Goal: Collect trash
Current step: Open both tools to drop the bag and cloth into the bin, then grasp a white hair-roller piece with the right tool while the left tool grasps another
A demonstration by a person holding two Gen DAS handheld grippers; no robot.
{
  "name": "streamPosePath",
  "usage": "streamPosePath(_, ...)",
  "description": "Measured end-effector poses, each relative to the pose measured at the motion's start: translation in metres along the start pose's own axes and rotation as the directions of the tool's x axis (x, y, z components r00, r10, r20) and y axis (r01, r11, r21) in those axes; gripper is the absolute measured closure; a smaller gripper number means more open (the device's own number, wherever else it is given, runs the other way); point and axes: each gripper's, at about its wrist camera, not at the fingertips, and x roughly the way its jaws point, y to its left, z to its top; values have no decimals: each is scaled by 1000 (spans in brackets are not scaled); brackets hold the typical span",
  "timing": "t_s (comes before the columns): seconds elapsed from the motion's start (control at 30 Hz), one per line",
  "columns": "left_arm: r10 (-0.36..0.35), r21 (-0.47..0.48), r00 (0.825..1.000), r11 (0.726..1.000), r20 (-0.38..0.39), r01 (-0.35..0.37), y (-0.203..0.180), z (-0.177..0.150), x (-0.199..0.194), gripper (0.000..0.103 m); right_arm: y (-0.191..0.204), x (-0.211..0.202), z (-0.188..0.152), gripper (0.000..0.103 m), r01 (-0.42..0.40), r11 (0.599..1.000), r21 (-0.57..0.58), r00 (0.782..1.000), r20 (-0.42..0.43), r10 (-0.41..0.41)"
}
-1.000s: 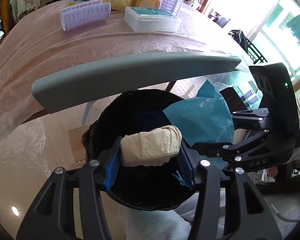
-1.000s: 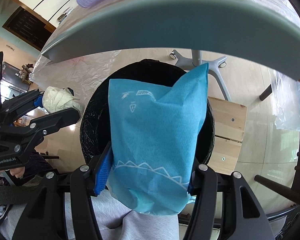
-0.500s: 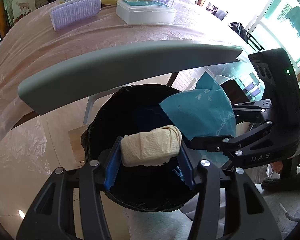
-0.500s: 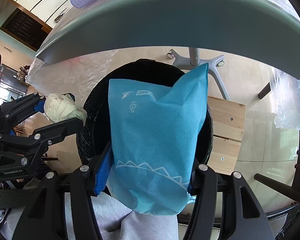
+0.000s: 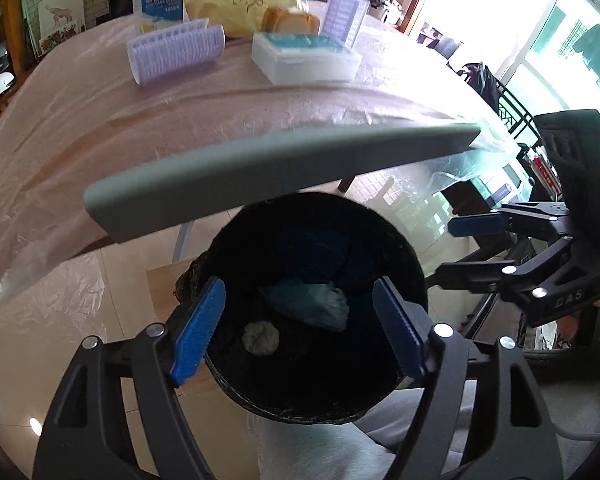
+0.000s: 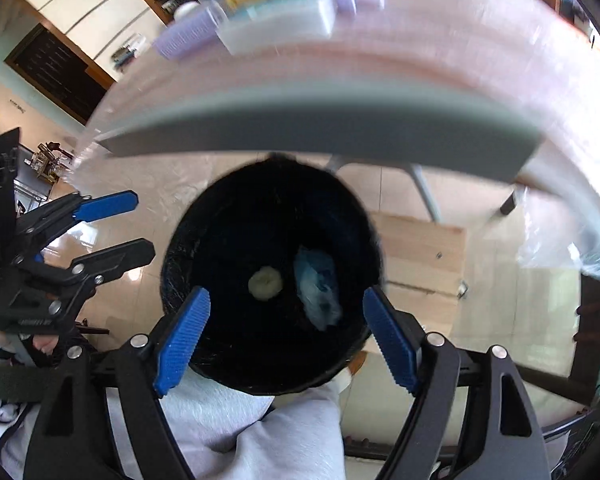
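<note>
A black round trash bin (image 5: 404, 256) stands on the floor under the table edge; it also shows in the right wrist view (image 6: 180, 240). Inside it lie a cream paper wad (image 5: 261, 338) (image 6: 265, 283) and a crumpled blue wrapper (image 5: 308, 305) (image 6: 318, 285). My left gripper (image 5: 298, 330) is open and empty above the bin mouth. My right gripper (image 6: 286, 338) is open and empty above the bin too. Each gripper shows in the other's view, the right one (image 5: 512, 248) at the right, the left one (image 6: 96, 232) at the left.
The grey table edge (image 5: 276, 172) with a pink plastic cover overhangs the bin. On the table stand a white box (image 5: 306, 58), a lilac roll (image 5: 176, 52), a yellow bag (image 5: 244, 0) and bread. A wooden board (image 6: 420, 256) lies on the floor. My grey-trousered legs (image 6: 260, 432) are below.
Both grippers opened. The paper wad dropped from the left and the blue wrapper from the right into the bin. Both grippers shifted back slightly.
</note>
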Motion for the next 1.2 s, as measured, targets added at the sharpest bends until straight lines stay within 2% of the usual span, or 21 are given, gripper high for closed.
streamPosePath(0.07, -18, 2, 999, 1000, 34, 18, -4, 6, -17, 26, 9, -28, 2, 24, 19, 999, -43, 997, 72, -16)
streamPosePath(0.1, -25, 7, 998, 1000, 57, 25, -5, 9, -25, 25, 14, -42, 5, 20, 41, 997, -65, 993, 116, -33)
streamPosePath(0.17, -18, 14, 992, 1000, 127, 17, -6, 18, -46, 13, 24, -78, 13, 13, 122, 987, -107, 961, 260, -91)
streamPosePath(0.2, -3, 9, 984, 1000, 175, 1, -6, 24, -58, 10, 29, -93, 17, 7, 160, 981, -113, 936, 332, -114)
streamPosePath(0.23, 20, -5, 970, 1000, 243, -20, -4, 32, -73, 6, 35, -112, 21, 4, 199, 973, -118, 892, 432, -130)
streamPosePath(0.27, 34, -15, 960, 999, 279, -31, -3, 37, -80, 2, 40, -128, 24, 4, 227, 966, -122, 840, 527, -131)
streamPosePath(0.33, 90, -59, 918, 996, 386, -73, 2, 53, -99, 2, 48, -152, 32, 4, 295, 949, -114, 725, 673, -145)
streamPosePath(0.37, 114, -79, 903, 993, 414, -89, 6, 60, -102, 2, 50, -157, 38, 4, 319, 942, -104, 678, 720, -151)
streamPosePath(0.4, 131, -102, 895, 990, 426, -97, 11, 69, -102, 2, 50, -158, 45, 4, 335, 939, -83, 655, 737, -168)
streamPosePath(0.43, 136, -119, 898, 988, 418, -95, 14, 74, -100, 2, 48, -157, 53, 4, 339, 938, -68, 657, 731, -185)
streamPosePath(0.47, 124, -126, 913, 989, 388, -81, 20, 82, -95, 2, 44, -151, 69, 4, 322, 946, -43, 693, 691, -204)
streamPosePath(0.5, 119, -135, 922, 988, 369, -73, 24, 86, -91, 2, 41, -146, 80, 4, 303, 953, -28, 720, 662, -209)
streamPosePath(0.57, 121, -148, 925, 986, 361, -71, 31, 89, -83, 2, 30, -134, 98, 4, 262, 965, -19, 760, 620, -195)
streamPosePath(0.63, 131, -150, 934, 985, 334, -85, 37, 93, -76, 2, 24, -122, 107, 4, 259, 966, -14, 785, 586, -202)
streamPosePath(0.87, 147, -159, 961, 981, 234, -111, 57, 102, -40, 2, 7, -74, 127, 4, 288, 958, -15, 842, 480, -246)
streamPosePath(0.93, 139, -171, 970, 980, 198, -106, 61, 106, -27, 2, 4, -61, 135, 4, 303, 953, -14, 848, 461, -263)
streamPosePath(1.03, 146, -217, 975, 970, 170, -107, 68, 114, -14, 2, 2, -48, 145, 4, 314, 950, -5, 850, 447, -278)
streamPosePath(1.13, 127, -269, 978, 960, 164, -79, 73, 122, -4, 2, -4, -37, 157, 4, 279, 960, 23, 865, 427, -262)
streamPosePath(1.2, 141, -280, 979, 955, 149, -95, 75, 125, 4, 2, -8, -29, 164, 4, 247, 968, 37, 878, 415, -240)
